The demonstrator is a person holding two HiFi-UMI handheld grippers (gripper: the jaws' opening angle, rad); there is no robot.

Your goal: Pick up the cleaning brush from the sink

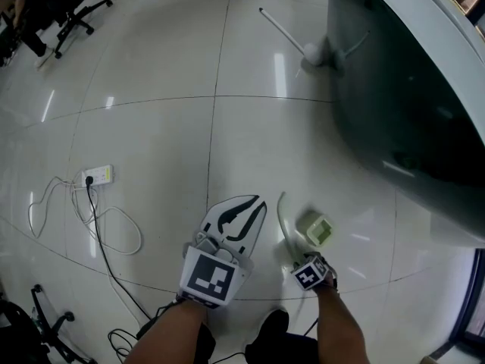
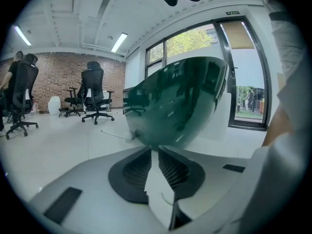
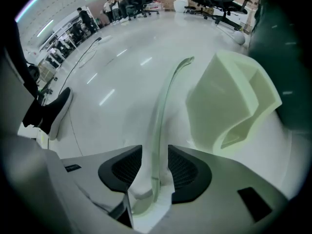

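Observation:
The cleaning brush lies on the white floor, with a pale green blocky head (image 1: 317,230) and a thin, curved, see-through handle (image 1: 282,220). My right gripper (image 1: 301,259) points straight down over the handle's near end. In the right gripper view the handle (image 3: 163,99) runs up between the two dark pads (image 3: 126,168) with a gap on each side, and the brush head (image 3: 229,99) sits to its right. The right gripper (image 3: 155,154) is open. My left gripper (image 1: 256,203) hovers left of the brush with its tips together and nothing in them; it (image 2: 157,152) faces the dark green basin (image 2: 175,101).
The large dark green basin (image 1: 409,105) with a white rim fills the right side. A white rod (image 1: 288,32) lies on the floor near its foot. A power strip (image 1: 97,176) with looping cables is at the left. Office chairs (image 1: 68,10) stand far left. A person's shoe (image 1: 273,328) is near.

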